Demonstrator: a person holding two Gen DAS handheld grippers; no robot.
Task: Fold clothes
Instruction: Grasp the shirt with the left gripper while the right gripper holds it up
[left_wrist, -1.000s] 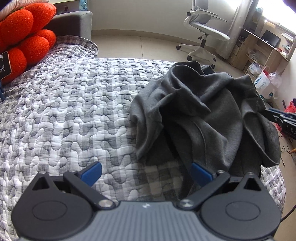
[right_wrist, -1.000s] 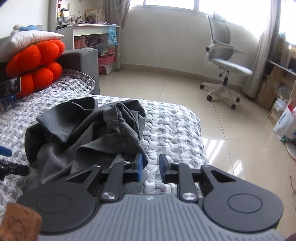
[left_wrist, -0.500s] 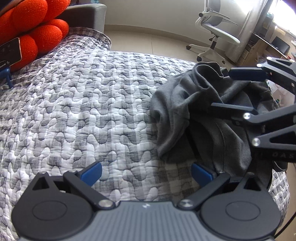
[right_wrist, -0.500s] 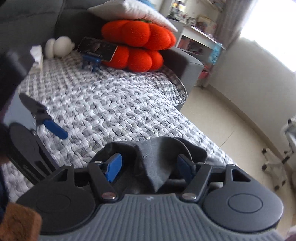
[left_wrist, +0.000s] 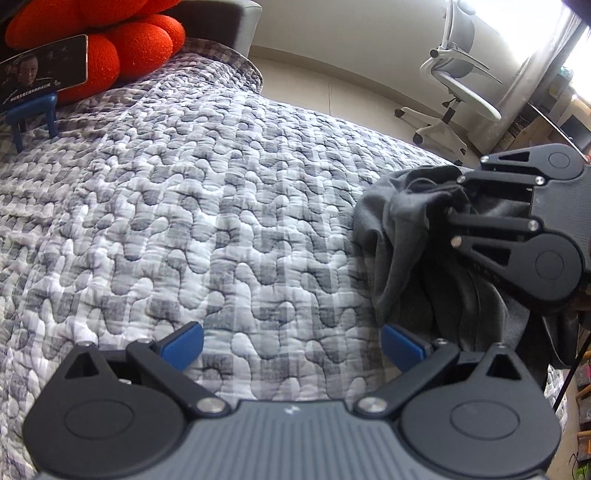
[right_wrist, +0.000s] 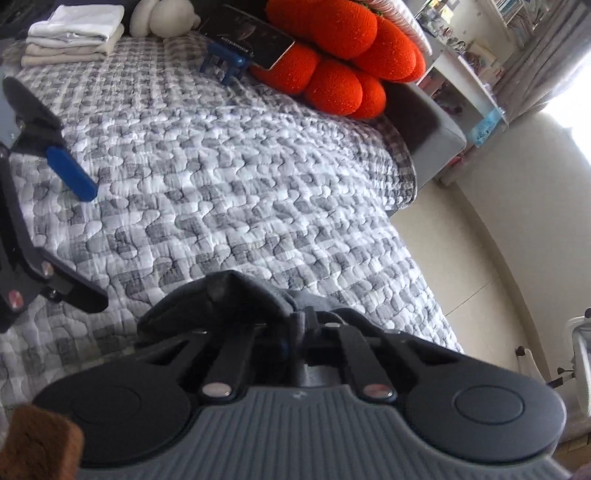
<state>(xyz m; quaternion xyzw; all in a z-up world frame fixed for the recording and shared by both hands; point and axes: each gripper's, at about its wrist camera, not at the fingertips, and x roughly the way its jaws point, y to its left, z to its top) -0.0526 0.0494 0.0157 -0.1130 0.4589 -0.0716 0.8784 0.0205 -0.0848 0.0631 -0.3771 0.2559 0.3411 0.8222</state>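
A dark grey garment (left_wrist: 399, 251) lies crumpled near the right edge of the grey-and-white quilted bed (left_wrist: 221, 206). My right gripper (left_wrist: 452, 221) reaches into it from the right, rolled on its side, and is shut on a fold of the grey cloth (right_wrist: 221, 299); in its own view the fingers of the right gripper (right_wrist: 299, 325) meet with cloth bunched between them. My left gripper (left_wrist: 291, 347) hangs open over bare quilt just left of the garment, blue pads wide apart with nothing between them. One of its blue pads (right_wrist: 70, 177) shows in the right wrist view.
Orange cushions (right_wrist: 340, 48) and a phone on a blue stand (left_wrist: 40, 77) sit at the head of the bed. A pile of folded pale clothes (right_wrist: 74, 33) lies beside a white plush. A white office chair (left_wrist: 458, 85) stands on the tiled floor beyond the bed's edge.
My right gripper swung in over the garment, rolled onto its side, opened around a fold and shut on it. My left gripper drifted left, off the garment and over bare quilt.
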